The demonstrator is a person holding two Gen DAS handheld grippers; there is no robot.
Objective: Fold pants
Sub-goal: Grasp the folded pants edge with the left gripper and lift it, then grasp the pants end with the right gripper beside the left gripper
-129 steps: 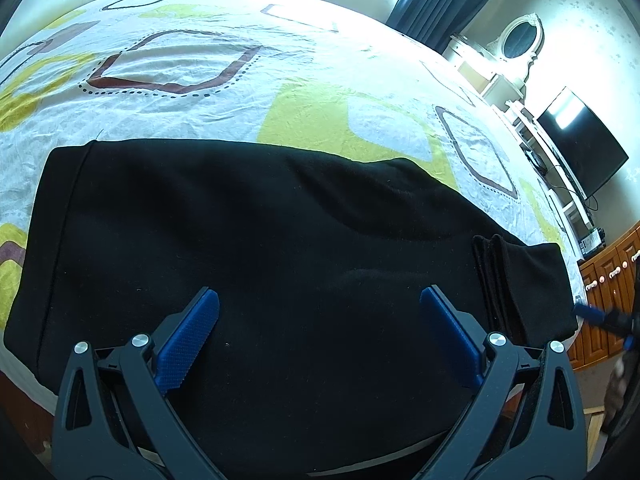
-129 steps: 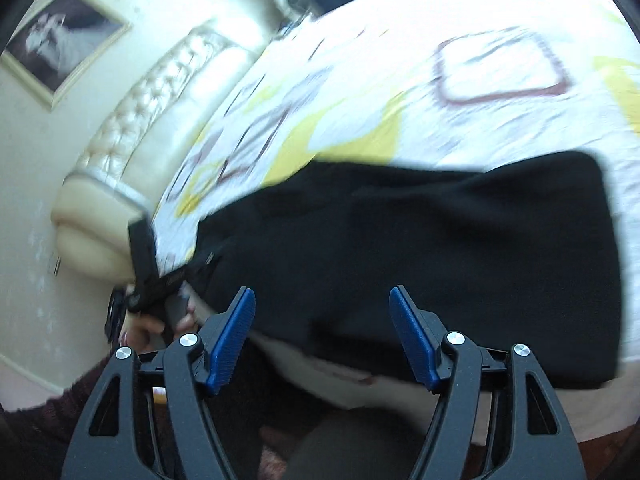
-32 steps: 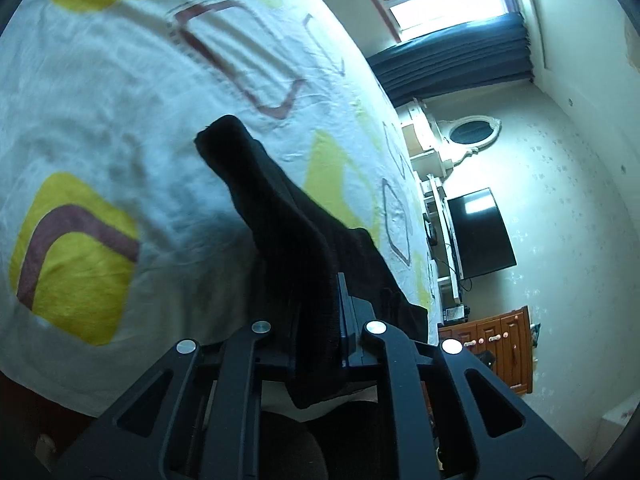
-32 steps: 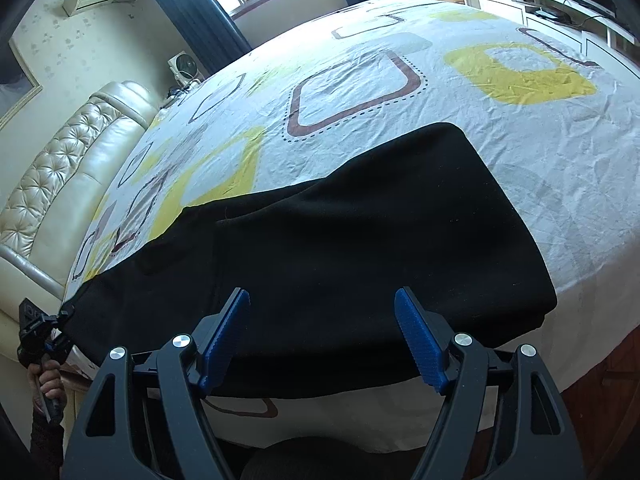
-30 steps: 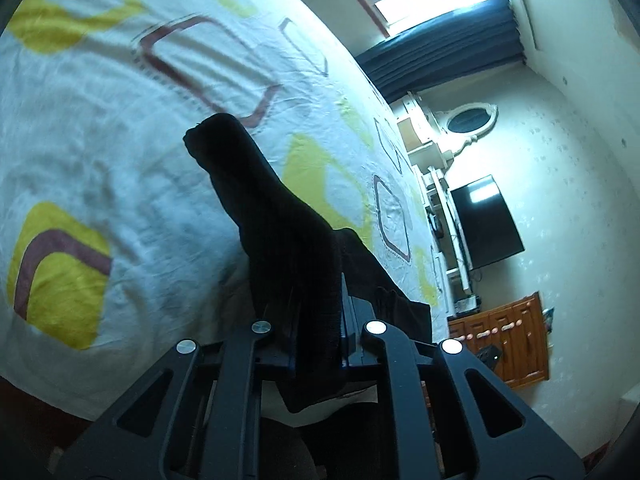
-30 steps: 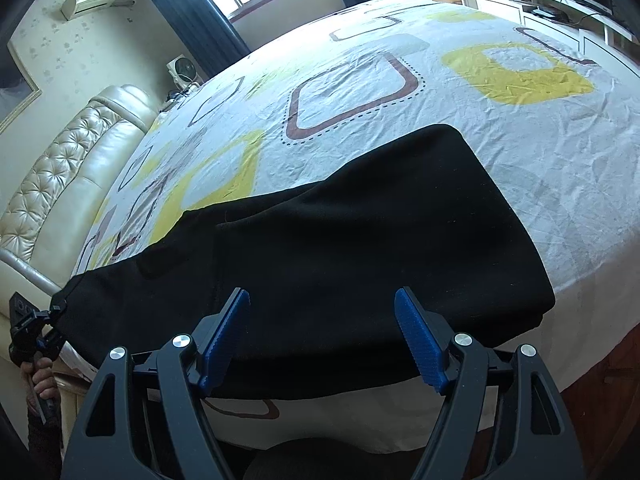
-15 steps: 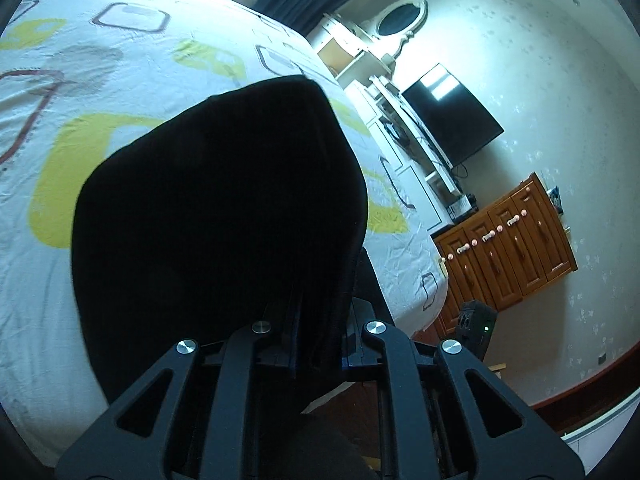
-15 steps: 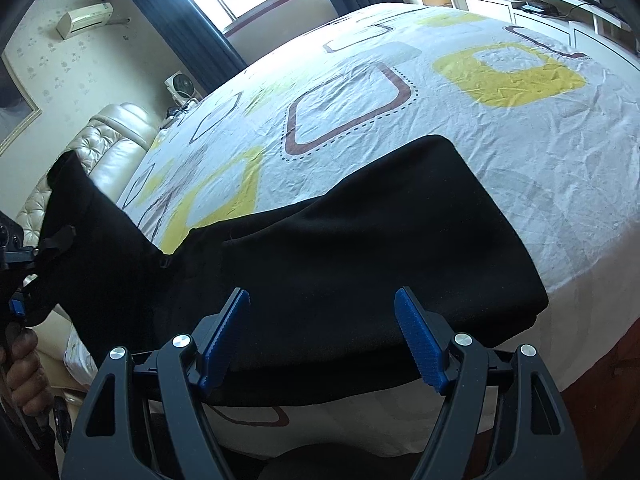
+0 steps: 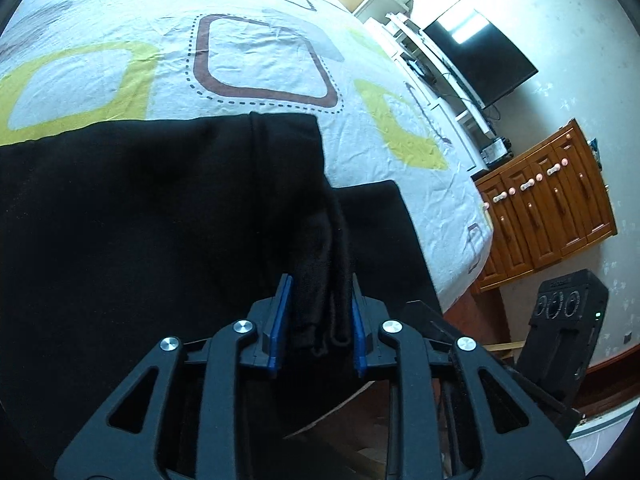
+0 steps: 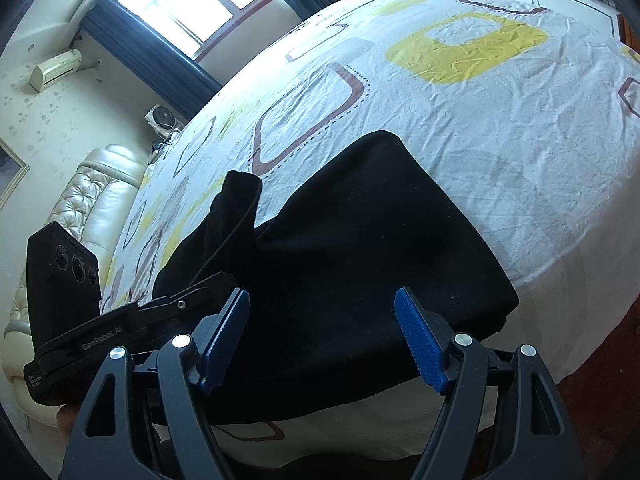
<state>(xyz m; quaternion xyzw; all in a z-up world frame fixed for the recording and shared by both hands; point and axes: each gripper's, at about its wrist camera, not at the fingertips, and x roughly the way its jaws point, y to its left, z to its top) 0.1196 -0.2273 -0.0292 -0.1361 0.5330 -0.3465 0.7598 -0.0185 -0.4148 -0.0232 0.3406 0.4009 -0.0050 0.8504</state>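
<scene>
1. The pants, black, lie on the bed near its front edge, partly doubled over on themselves.
2. The left tongs are clamped on a bunched edge of the pants; several fabric layers sit between the blue pads.
3. The right tongs are spread wide and hold nothing; they hover just above the near edge of the pants, with the blue pads apart from each other. Whether they touch the fabric cannot be told.
4. In the right wrist view the left tongs appear at lower left, gripping a raised flap of the pants.
5. The bed carries a wrinkled white sheet printed with yellow, brown and grey rounded squares.
6. A cream tufted headboard stands at the left end of the bed.
7. Room, right wrist view: a bright window with dark blue curtains; a wall air conditioner.
8. Room, left wrist view: a dark television above a white console; a wooden cabinet with pale knobs beside the bed's foot; a black device on the floor.
</scene>
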